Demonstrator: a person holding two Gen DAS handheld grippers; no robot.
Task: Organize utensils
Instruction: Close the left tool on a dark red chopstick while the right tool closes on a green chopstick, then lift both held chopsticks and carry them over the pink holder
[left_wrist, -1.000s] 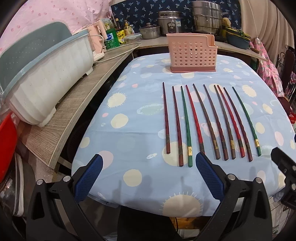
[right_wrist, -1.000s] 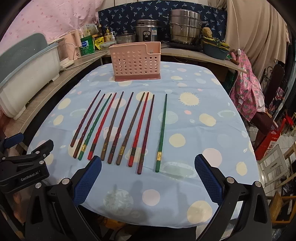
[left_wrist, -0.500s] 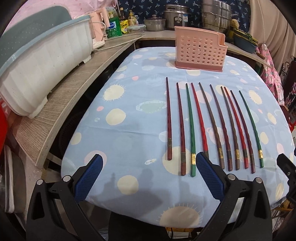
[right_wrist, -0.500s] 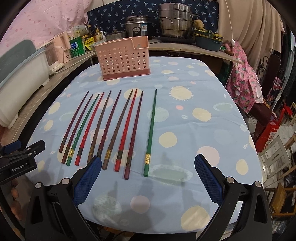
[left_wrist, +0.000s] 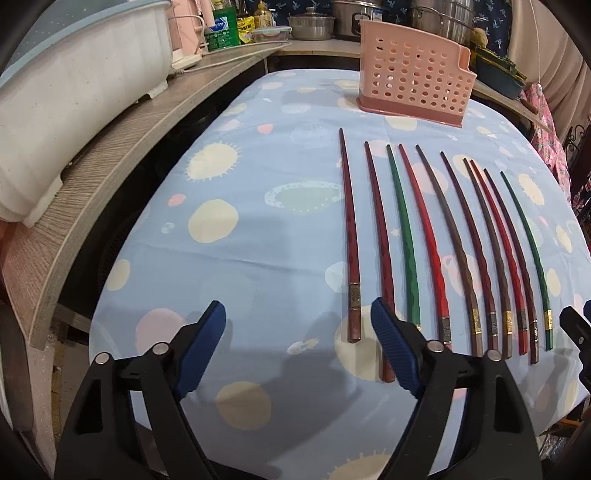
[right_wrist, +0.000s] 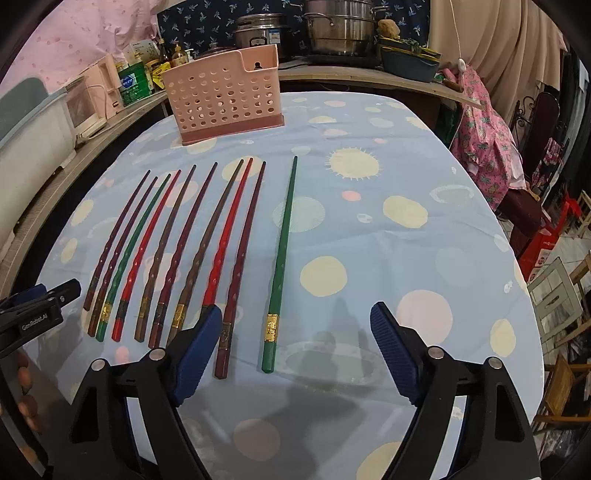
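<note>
Left hand-held gripper (left_wrist: 297, 347) and right hand-held gripper (right_wrist: 295, 347) spread, jaws narrowing, nearer chopsticks (left_wrist: 428, 240).

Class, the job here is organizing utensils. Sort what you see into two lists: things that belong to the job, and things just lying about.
Belongs to the job:
- chopsticks in a row
- lone green chopstick
- pink perforated holder
- left gripper, right gripper, both open

Just lying about:
- steel pots
- white tub
- green bottle
</note>
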